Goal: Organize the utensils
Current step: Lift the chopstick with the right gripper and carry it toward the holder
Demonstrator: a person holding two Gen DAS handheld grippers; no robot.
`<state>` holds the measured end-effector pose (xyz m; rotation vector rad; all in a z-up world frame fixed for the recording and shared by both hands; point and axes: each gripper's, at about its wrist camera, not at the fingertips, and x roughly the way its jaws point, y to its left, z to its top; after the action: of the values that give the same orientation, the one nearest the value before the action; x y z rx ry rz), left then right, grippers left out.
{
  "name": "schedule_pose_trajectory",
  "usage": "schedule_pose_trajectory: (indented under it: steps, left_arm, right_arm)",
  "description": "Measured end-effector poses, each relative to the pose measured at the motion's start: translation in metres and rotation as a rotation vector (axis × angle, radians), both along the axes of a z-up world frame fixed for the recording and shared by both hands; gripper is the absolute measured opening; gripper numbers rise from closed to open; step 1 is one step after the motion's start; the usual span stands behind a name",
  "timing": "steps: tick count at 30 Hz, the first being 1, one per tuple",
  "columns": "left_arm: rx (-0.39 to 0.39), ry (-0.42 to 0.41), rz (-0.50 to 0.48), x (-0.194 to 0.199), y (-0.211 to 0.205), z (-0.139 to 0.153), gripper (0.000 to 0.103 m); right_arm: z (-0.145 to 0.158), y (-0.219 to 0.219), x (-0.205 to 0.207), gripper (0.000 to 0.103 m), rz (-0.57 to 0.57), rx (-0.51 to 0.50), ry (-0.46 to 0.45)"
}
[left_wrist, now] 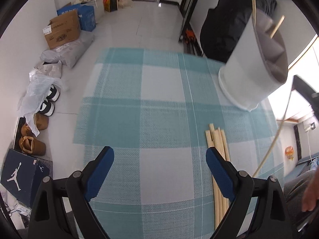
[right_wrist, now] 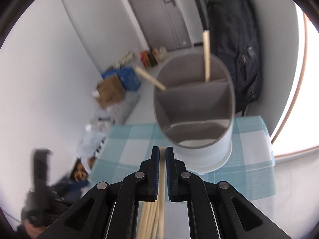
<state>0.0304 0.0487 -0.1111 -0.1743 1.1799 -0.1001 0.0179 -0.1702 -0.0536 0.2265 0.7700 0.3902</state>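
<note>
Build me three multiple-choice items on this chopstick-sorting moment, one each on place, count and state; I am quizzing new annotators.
1. Where do the loose chopsticks lie?
A. On the checked cloth, beside the left gripper
B. On the floor
C. On the blue box

2. How many chopsticks already stand in the holder?
A. None
B. Two
C. Five

3. How is the right gripper?
A. Wide open
B. Shut on a chopstick
C. Out of view

Answers: 1 A, they rest on the cloth by its right finger. 2 B, two sticks poke above the rim. 3 B, its pads pinch one stick.
</note>
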Motion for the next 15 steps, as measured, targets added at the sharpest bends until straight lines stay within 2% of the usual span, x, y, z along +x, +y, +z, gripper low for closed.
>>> schedule_pose_trajectory:
  steps: [5,9,15]
  left_arm:
    - [0.046,0.049,-0.004,0.004,-0.012,-0.010,0.091]
    - [0.017,0.067,0.013,0.008,-0.017,-0.012,0.091]
    - [0.093,0.072,0.019,0.015,-0.031,-0.019,0.091]
  right_arm:
    - [0.002,-0.014,-0.013,0.006,-0.005,0.030,-0.068]
    - [0.010,-0.026,-0.024,0.006,0.016,0.053,-0.103]
    - [0.029,-0.043,-0.034,0.006,0.021,0.069,-0.139]
